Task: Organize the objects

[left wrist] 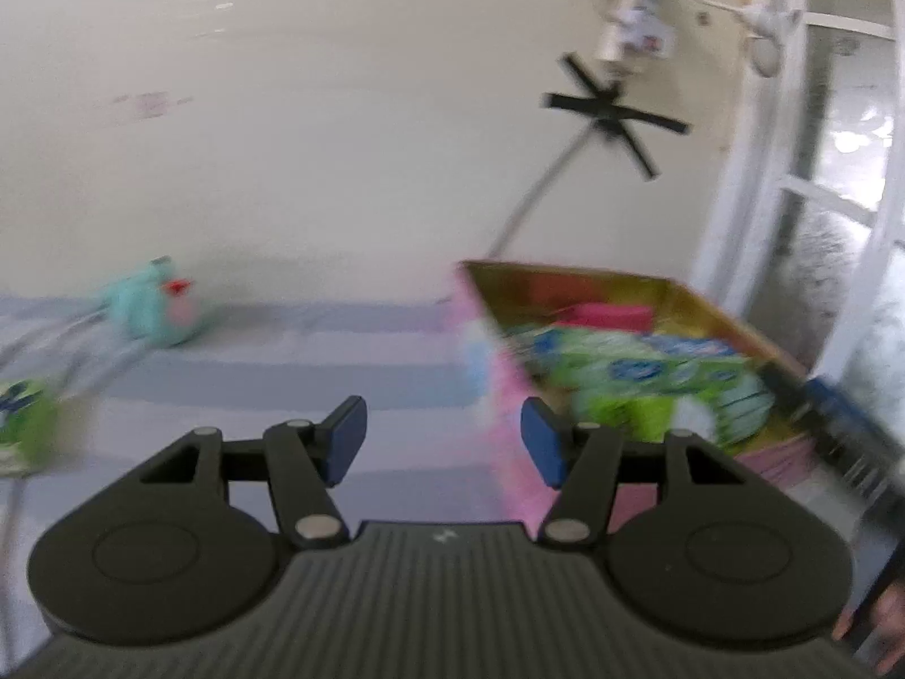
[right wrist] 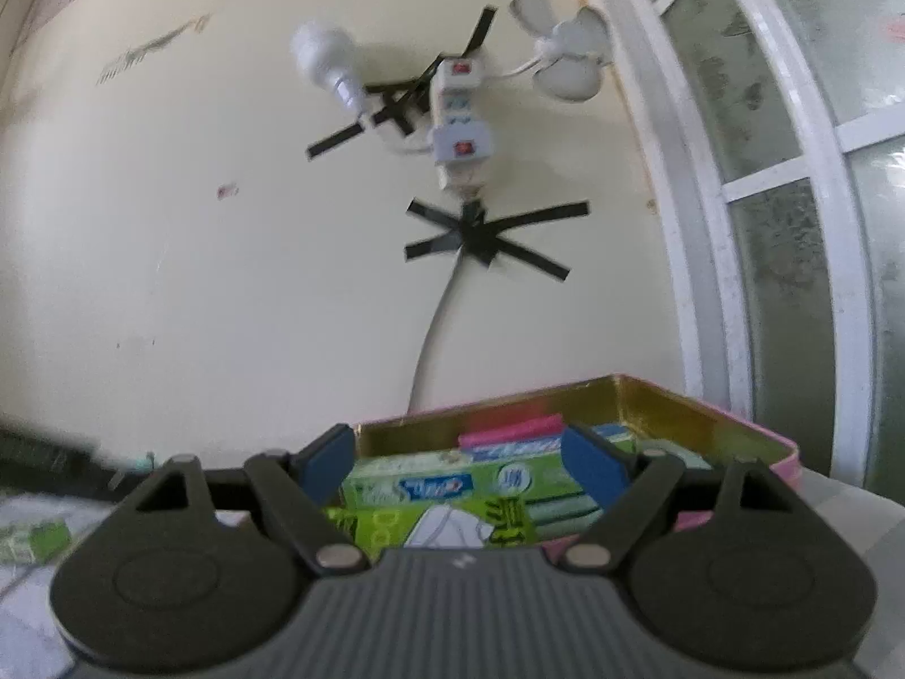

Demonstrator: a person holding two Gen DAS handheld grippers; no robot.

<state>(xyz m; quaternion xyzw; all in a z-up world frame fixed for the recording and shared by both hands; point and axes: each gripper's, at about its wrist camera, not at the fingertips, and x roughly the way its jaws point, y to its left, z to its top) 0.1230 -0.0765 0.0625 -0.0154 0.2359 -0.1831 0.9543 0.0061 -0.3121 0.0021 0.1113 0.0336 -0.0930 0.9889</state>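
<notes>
On the striped bed sheet (left wrist: 254, 379), against a cream wall, stands a pink box (left wrist: 512, 418) with a gold lining, already packed with green packets (left wrist: 639, 379) and a flat pink item (left wrist: 611, 314) at the back.

Only the left wrist view takes in the bedding to the left of the box: a teal plush toy (left wrist: 153, 305) with a red patch lies well apart from the box near the wall, and another green packet (left wrist: 22, 424) sits at the picture's left edge, blurred. A dark blue object (left wrist: 837, 424) shows at the box's right corner — too smeared to name.

The right wrist view looks higher and more squarely at the wall, giving what the left view only blurs: a white power strip (right wrist: 461, 113) with red switches, fixed with crossed black tape (right wrist: 486, 237), a white bulb (right wrist: 328, 59) beside it and a small white fan (right wrist: 571, 51) near the window frame (right wrist: 707, 192). It also looks straight into the box, where printed green packets fill the near half.

The left gripper (left wrist: 444, 441) has its blue pads spread apart with nothing between them — the box's pink wall merely shows behind. The right gripper (right wrist: 461, 461) stands spread wider, empty, hovering just over the near edge of the box.
</notes>
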